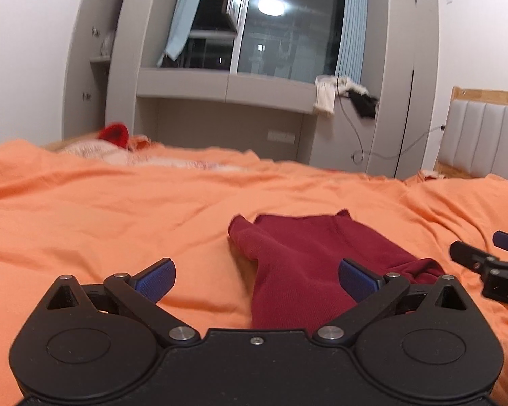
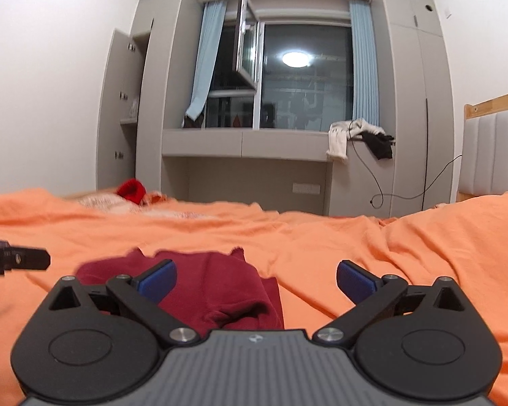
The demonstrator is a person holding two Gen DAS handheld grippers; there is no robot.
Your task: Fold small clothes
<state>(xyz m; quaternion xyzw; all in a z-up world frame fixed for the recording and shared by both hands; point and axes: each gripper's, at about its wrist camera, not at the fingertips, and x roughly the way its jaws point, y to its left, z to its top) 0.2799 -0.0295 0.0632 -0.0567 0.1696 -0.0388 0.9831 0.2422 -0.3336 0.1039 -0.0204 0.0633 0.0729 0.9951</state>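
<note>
The dark red garment [image 1: 304, 264] lies on the orange bed [image 1: 118, 220], long axis running away from both tools. The left hand-held gripper [image 1: 257, 282] and right hand-held gripper [image 2: 257, 282] stand open and empty, flanking it about equally near.

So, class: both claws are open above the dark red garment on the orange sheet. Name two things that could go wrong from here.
1. The garment lies bunched, with a rumpled edge near the right claw; a fold made now may trap those creases.
2. The sheet is wrinkled right beside it, so the left claw might pinch sheet along with garment.
</note>
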